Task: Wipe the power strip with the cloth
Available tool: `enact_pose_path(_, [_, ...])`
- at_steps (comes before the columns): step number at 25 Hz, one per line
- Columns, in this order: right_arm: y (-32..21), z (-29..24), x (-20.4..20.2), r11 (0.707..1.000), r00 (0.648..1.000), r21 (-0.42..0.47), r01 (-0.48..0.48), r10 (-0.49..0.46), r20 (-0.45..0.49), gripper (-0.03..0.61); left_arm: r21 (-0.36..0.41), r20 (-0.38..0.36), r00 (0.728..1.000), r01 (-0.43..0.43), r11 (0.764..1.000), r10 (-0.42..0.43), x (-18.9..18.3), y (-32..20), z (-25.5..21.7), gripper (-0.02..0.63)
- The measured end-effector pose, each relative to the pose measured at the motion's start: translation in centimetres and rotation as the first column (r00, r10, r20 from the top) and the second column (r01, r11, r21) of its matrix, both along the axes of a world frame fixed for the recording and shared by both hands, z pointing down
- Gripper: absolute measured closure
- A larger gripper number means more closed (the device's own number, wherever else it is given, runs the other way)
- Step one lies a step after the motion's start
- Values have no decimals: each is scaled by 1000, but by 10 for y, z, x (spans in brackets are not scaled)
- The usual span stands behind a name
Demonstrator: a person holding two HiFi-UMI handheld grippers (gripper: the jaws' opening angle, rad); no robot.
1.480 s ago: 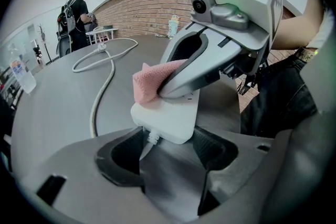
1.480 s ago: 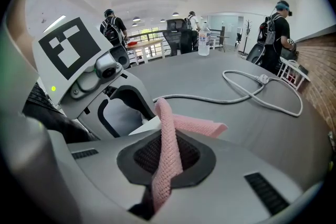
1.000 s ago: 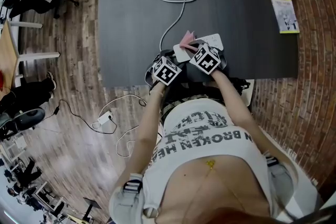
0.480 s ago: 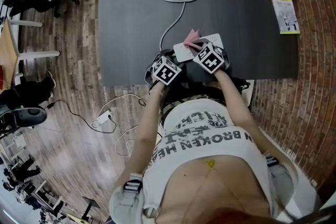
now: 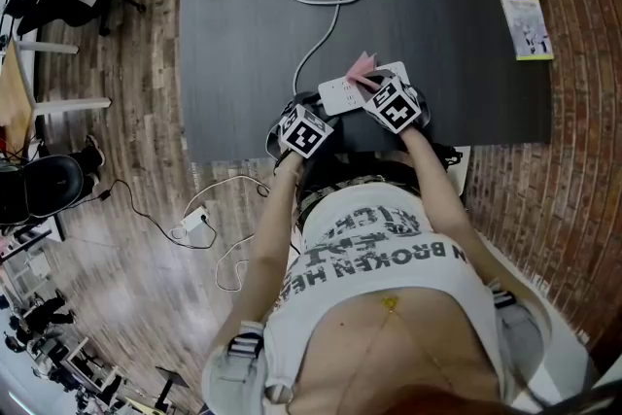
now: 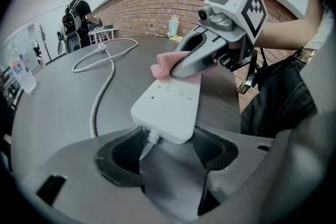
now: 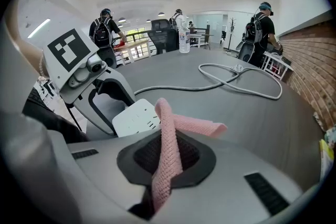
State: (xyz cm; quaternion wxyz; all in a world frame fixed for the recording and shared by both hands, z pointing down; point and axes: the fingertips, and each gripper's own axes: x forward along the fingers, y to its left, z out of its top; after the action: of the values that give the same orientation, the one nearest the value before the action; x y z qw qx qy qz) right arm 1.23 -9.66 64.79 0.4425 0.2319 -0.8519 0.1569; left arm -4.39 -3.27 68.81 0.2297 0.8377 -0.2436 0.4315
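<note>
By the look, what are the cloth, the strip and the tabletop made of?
The cloth looks like pink knit textile, matte: ribbed weave shows, it folds limp. The strip is white moulded plastic, smooth, slight sheen. The tabletop is dark grey, matte, even; probably laminate, core unseen.

Cable (image 5: 337, 7) loops ahead; open table (image 5: 243, 34) left, right.

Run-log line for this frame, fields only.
left gripper: tongs gripping cable end of power strip | right gripper: tongs pinching pink cloth over strip's far end | phase: wipe
</note>
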Motion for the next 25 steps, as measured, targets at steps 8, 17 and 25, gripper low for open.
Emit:
enact_pose_path(8, [-2,1,9,1000,1000,5,-9,9,-10,561,1,4,1000,0,1000,0,0,0,2,334])
enact_pose_path(17, [-10,2,31,998,998,13,-55,55,-25,561,10,-2,1000,4,1000,-4,1,-1,0,334])
enact_pose_path(25, [-15,1,45,995,995,7,-96,96,-30,561,5,-1,1000,2,1000,-2,0,0,1,334])
